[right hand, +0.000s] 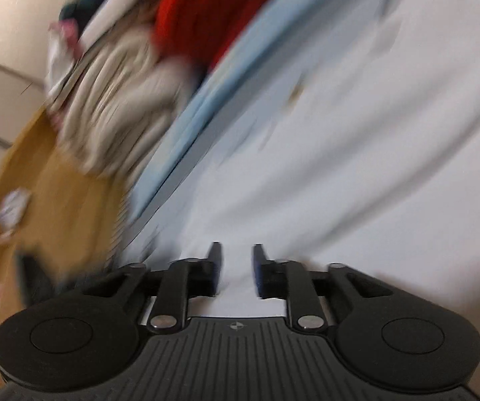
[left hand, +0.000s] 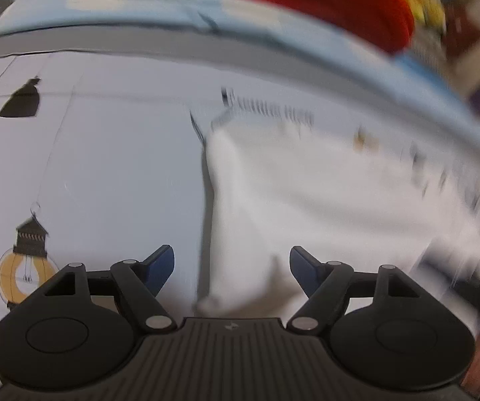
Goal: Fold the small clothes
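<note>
A small white garment [left hand: 307, 200] with a dark patterned band along its far edge lies flat on the pale table cover [left hand: 106, 150]. Its near left corner hangs blurred just below my left gripper [left hand: 230, 254], whose blue pads stand wide apart and touch nothing. The right wrist view is heavily blurred. In it my right gripper [right hand: 237, 247] shows a narrow gap between its pads with nothing pinched, above white cloth [right hand: 373, 150] that I take for the same garment.
A light blue folded cloth [left hand: 139, 10] and a red garment [left hand: 323, 3] lie along the table's far side. A beige ribbed pile [right hand: 116, 100] sits beside them. Lantern prints [left hand: 26, 267] mark the cover. A yellow-brown surface [right hand: 56, 200] lies past the table's edge.
</note>
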`<state>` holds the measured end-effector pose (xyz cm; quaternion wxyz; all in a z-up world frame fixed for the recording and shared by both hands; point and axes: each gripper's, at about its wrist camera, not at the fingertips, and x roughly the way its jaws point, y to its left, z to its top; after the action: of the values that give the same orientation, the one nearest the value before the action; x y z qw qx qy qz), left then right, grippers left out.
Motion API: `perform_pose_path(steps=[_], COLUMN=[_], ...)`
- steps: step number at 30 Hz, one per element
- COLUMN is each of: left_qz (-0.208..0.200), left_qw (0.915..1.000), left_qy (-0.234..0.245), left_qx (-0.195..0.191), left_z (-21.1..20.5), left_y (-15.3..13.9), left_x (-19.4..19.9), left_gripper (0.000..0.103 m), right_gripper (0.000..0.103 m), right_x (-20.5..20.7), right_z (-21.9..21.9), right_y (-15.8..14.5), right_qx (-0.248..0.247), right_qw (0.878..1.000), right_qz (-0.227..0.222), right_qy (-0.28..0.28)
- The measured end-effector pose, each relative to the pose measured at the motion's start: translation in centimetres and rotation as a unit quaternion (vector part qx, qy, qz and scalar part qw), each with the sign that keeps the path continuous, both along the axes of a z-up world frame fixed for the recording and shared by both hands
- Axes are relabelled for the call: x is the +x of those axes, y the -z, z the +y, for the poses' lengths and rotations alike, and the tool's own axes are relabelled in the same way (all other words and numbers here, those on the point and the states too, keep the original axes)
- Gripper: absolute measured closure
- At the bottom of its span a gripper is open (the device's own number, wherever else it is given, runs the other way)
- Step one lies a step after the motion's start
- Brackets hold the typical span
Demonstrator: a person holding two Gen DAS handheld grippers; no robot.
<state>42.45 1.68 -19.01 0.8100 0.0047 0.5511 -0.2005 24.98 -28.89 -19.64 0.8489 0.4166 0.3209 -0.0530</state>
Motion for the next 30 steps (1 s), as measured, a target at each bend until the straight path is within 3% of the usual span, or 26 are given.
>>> perform_pose_path(steps=[2, 4, 5, 7, 9, 11, 12, 14, 16, 17, 20, 22, 24, 26, 30], left_qz=[-0.007, -0.042, -0.052, -0.067, -0.063, -0.069, -0.074, -0.079, -0.088, -0.094, -0.113, -0.107, -0.115, -0.117, -0.098], left_qw=[0.9976, 0.9951, 0.9929, 0.9907, 0.9898, 0.988, 0.9877, 0.9896, 0.9888, 0.9872, 0.9807, 0.9838, 0.9822, 0.9805, 0.9768], left_qy=[0.002, 0.009, 0.009, 0.015, 0.01, -0.014, -0.032, -0.065, -0.099, -0.117, -0.156, -0.14, -0.147, -0.158, -0.19], left_qx=[0.068, 0.09, 0.107, 0.117, 0.128, 0.138, 0.134, 0.101, 0.068, 0.055, 0.033, 0.032, 0.014, -0.005, 0.014], left_z=[-0.9, -1.3, -1.5, -1.3, -0.7, 0.3, 0.8, 1.7, 1.8, 1.9, 1.8, 1.3, 1.4, 1.6, 2.8], left_y=[1.8, 1.6, 1.4, 0.8, 0.3, -0.8, -1.6, -3.1, -3.9, -3.8, -2.8, -2.1, -1.8, -1.5, 0.2], left_x=[-0.9, -2.1, -2.6, -3.8, -4.7, -6.2, -7.5, -10.4, -13.1, -14.3, -15.9, -14.8, -13.7, -13.1, -11.1], left_gripper=[0.022, 0.018, 0.016, 0.016, 0.016, 0.016, 0.016, 0.014, 0.011, 0.0, 0.0, 0.0, 0.0, 0.0, 0.0], right_gripper=[0.075, 0.079, 0.093, 0.094, 0.085, 0.07, 0.065, 0.046, 0.04, 0.04, 0.039, 0.041, 0.041, 0.041, 0.04], right_x=[0.0, 0.5, 0.2, -1.3, -3.5, -6.8, -9.2, -13.6, -18.2, -19.7, -24.8, -26.4, -25.9, -24.3, -22.2], right_z=[-2.5, -4.3, -5.1, -6.3, -7.2, -8.5, -9.6, -12.5, -16.1, -17.9, -24.2, -27.2, -29.5, -31.2, -34.6], right_y=[-0.1, 0.7, 1.1, 0.4, -1.1, -3.0, -3.9, -5.2, -5.2, -5.0, -3.4, -2.0, -1.4, -1.5, -1.0], right_qx=[-0.087, -0.181, -0.194, -0.197, -0.19, -0.183, -0.182, -0.18, -0.174, -0.166, -0.095, -0.049, -0.05, -0.089, -0.108], right_qw=[0.994, 0.976, 0.974, 0.974, 0.974, 0.976, 0.976, 0.97, 0.958, 0.95, 0.899, 0.881, 0.883, 0.885, 0.88], right_qz=[0.031, 0.099, 0.102, 0.102, 0.113, 0.089, 0.076, 0.053, 0.047, 0.054, 0.061, 0.061, 0.064, 0.08, 0.105], right_qy=[0.05, 0.066, 0.051, 0.04, 0.054, 0.08, 0.096, 0.155, 0.225, 0.261, 0.423, 0.466, 0.463, 0.451, 0.451])
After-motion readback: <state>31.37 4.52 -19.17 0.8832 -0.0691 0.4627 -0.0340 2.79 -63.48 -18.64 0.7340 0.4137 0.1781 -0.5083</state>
